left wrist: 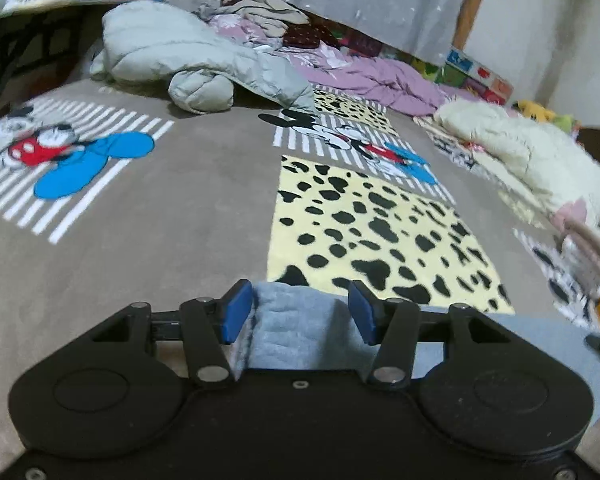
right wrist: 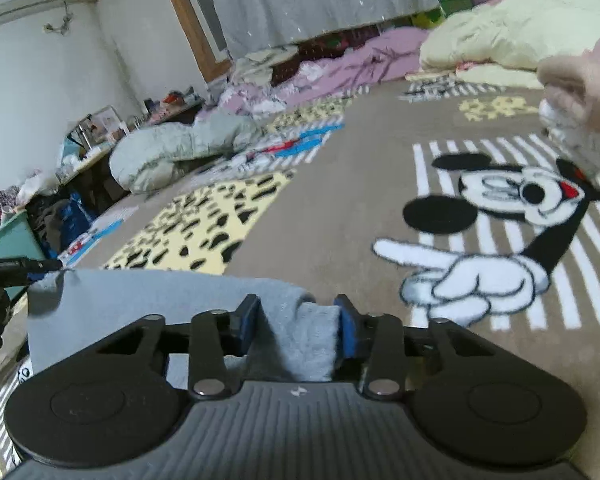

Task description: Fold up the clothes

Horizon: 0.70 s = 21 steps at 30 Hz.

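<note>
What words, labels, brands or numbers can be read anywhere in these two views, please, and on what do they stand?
None can be read.
Colourful box by the wall: only picture panels show, any lettering too blurred.
Clutter on the side table: too small and blurred.
Rug: cartoon pictures and spots, no text.

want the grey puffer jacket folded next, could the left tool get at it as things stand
Probably not at once: the left tool has the blue-grey cloth between its fingers, and the grey puffer jacket lies far across the open blanket, though nothing blocks that path.
</note>
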Available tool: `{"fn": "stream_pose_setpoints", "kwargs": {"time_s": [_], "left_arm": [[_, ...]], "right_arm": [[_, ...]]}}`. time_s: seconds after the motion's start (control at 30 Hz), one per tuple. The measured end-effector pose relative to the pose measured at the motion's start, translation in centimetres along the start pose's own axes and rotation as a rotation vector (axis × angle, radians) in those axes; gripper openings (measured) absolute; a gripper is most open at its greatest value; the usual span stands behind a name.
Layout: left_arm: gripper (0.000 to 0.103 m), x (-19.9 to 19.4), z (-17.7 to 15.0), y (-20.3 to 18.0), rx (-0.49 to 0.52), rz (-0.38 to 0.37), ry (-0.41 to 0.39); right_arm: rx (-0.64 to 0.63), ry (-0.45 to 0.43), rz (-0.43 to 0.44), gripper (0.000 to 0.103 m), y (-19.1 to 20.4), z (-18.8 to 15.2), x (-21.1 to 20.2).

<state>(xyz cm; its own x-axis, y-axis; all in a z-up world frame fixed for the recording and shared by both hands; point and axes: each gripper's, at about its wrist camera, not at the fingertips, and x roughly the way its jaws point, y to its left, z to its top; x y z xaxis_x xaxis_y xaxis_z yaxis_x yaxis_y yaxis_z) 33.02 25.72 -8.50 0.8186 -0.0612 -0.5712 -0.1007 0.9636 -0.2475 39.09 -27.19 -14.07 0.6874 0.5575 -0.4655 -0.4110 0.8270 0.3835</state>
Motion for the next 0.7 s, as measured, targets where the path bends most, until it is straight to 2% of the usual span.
{"fn": "stream_pose_setpoints", "kwargs": {"time_s": [0.1, 0.17, 0.3, 0.53, 0.57, 0.63, 0.7], "left_arm": [[0.027, -0.2, 0.0, 0.2, 0.027, 0.003, 0.0], [0.025, -0.8, 0.0, 0.4, 0.042, -0.022, -0.009], [0.024, -2.6, -0.2, 0.2, 0.116, -0.072, -0.048], [0.024, -6.2, -2.3, -1.1, 0.318, -0.135, -0.19], [0.024, -6.8, -2.6, -1.3, 0.346, -0.152, -0.199], [0.024, -7.0, -3.2, -1.5, 0.391, -0.125, -0.176], [0.023, -7.5, -3.9, -1.5, 0.437, -0.14, -0.176]], "right_arm": [[-0.043, -0.024, -0.008, 0.036, 0.7, 0.2, -0.4], [-0.064, -0.039, -0.004, 0.034, 1.1, 0.2, -0.8], [-0.096, -0.088, 0.025, 0.033, 1.6, 0.4, -2.0], [-0.144, -0.153, 0.084, 0.032, 2.3, 0.0, -4.6], [-0.141, -0.156, 0.086, 0.031, 2.3, -0.1, -4.9], [-0.131, -0.16, 0.08, 0.027, 2.2, -0.3, -5.1], [-0.121, -0.162, 0.075, 0.025, 2.3, -0.5, -5.4]]}}
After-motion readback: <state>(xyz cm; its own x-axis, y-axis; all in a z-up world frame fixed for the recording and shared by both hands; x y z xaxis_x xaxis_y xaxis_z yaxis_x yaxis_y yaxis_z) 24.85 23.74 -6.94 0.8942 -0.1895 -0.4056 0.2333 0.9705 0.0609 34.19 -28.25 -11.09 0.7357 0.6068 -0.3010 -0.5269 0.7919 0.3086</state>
